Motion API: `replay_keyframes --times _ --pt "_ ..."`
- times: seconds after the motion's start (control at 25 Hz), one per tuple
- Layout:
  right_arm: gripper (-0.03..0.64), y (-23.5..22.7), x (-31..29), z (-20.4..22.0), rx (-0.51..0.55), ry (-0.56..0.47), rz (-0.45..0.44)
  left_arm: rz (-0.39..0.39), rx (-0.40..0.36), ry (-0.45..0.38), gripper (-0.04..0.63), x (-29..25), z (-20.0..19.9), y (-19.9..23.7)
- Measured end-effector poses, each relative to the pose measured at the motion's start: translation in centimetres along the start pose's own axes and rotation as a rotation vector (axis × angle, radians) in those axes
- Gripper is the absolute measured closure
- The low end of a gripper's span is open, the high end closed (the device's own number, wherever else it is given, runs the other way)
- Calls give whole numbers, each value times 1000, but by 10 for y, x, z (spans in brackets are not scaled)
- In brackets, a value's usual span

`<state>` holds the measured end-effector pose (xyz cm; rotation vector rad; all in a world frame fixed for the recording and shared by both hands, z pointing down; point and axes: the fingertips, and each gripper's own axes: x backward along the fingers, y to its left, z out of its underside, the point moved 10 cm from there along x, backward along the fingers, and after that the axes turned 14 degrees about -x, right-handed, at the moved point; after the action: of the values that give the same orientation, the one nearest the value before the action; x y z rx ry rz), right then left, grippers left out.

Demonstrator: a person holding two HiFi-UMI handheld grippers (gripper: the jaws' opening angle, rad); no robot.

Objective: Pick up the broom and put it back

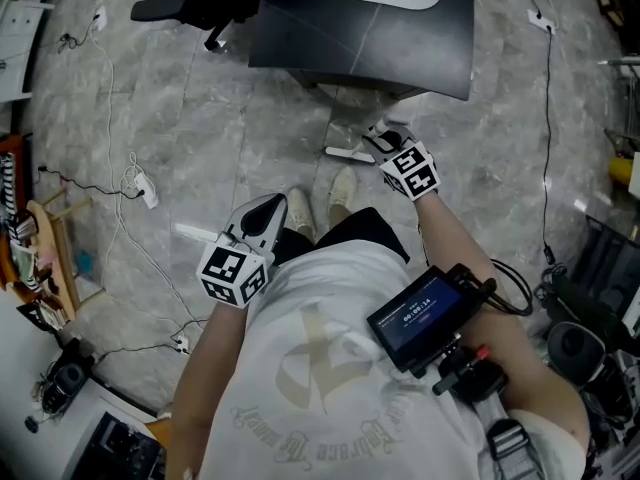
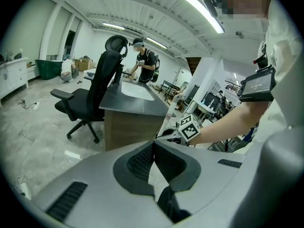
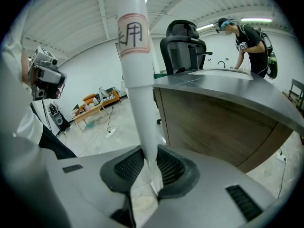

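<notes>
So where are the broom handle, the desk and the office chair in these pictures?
broom handle (image 3: 138, 89): right gripper view, on the white shaft below its label.
desk (image 3: 213, 127): right gripper view, on its wooden front panel.
office chair (image 2: 104, 80): left gripper view, on the black backrest.

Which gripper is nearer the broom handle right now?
Right. The right gripper is clamped on the white broom handle; the left gripper, shut and empty, sits apart from it.

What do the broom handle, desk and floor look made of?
Broom handle: smooth white tube, plastic or painted metal, can't tell which. Desk: dark grey matte top, likely laminate; wood-grain side. Floor: grey veined tiles, marble-look, slightly glossy, faint joints visible.
</notes>
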<state>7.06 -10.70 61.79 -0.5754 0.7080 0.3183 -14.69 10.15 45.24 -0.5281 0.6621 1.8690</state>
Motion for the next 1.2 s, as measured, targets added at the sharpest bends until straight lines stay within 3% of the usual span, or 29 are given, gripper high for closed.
replay_keyframes --times 1.2 --pt "520 -59 -39 -38 -138 -69 88 -109 48 8 583 11 6 8"
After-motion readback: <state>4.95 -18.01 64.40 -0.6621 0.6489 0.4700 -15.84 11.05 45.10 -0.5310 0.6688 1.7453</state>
